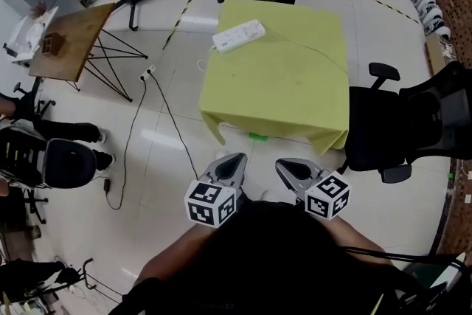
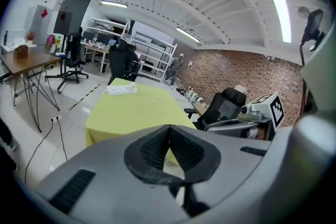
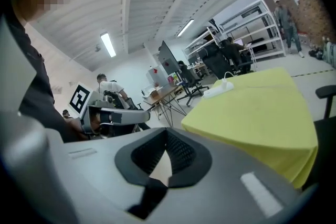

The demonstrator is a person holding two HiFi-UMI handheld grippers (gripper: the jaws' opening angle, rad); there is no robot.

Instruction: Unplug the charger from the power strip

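Head view: left tool [image 1: 237, 157] and right tool [image 1: 282, 162] hang side by side just short of the table [image 1: 284, 85], both with jaws together and holding nothing. The strip [image 1: 238, 35] lies on the table's far left corner, well apart from both tools, with the charger [image 3: 226, 80] upright on it.

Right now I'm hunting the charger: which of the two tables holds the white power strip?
The yellow-green table; the power strip lies near its far left corner. The wooden table at left has none.
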